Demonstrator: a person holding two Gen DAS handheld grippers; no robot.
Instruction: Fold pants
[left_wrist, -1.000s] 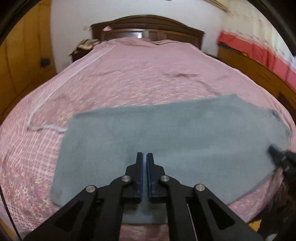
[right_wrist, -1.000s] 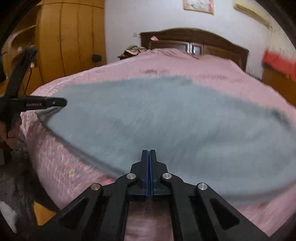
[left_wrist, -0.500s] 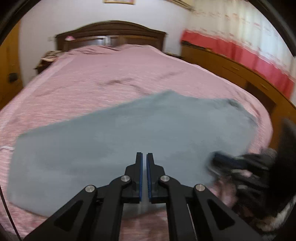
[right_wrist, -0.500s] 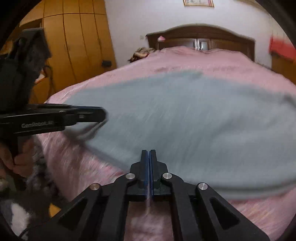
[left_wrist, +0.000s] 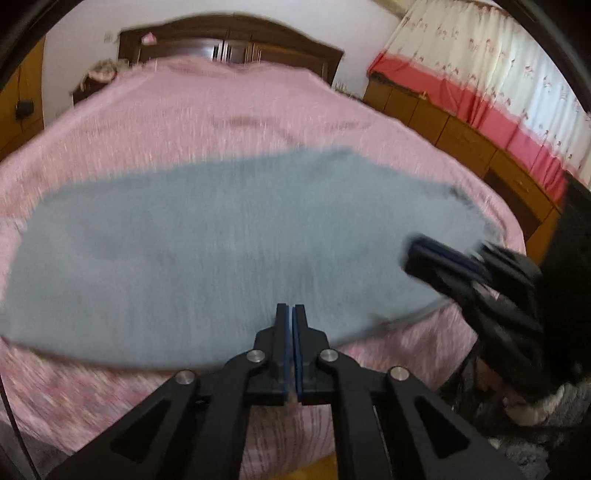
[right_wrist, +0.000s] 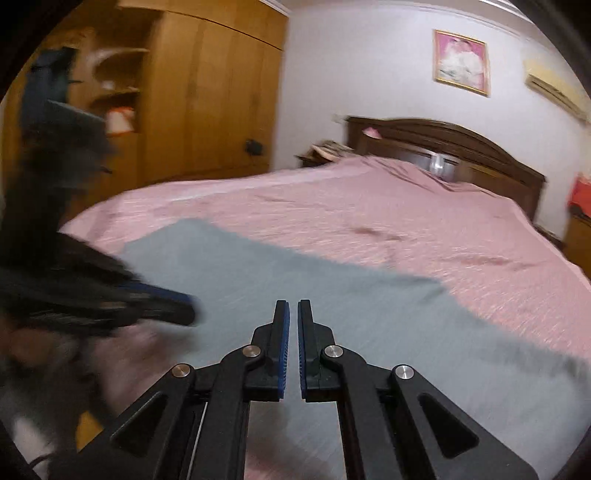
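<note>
Left gripper (left_wrist: 293, 310): nearest in its own view, jaws closed pad to pad with nothing between them; tips over the near edge of the pants.
Right gripper (right_wrist: 294, 306): jaws nearly closed, a narrow slit showing between the blue pads, nothing gripped; tips above the cloth.
Pants (left_wrist: 229, 251): grey, spread flat as one long folded band across the near part of the bed, running left to right; the near edge lies close to the edge of the mattress, just ahead of both sets of jaws.
In the way: in the left view the right gripper reaches in from the right over the pants' right end; in the right view the left gripper (right_wrist: 173, 308), blurred, crosses from the left over the left end. Whether either touches the cloth cannot be told.
Bed (left_wrist: 207, 122): pink patterned cover, lightly creased beyond the pants.
Headboard (right_wrist: 461, 142): dark wood, at the far end.
Nightstand (left_wrist: 92, 79): beside the headboard, piled with blurred items.
Wardrobe (right_wrist: 207, 92): light wood, along the left side of the bed.
Low cabinets (left_wrist: 454, 136): along the right side of the bed, under a white-and-red curtain (left_wrist: 491, 85).
Framed picture (right_wrist: 461, 62): on the white wall above the headboard.
</note>
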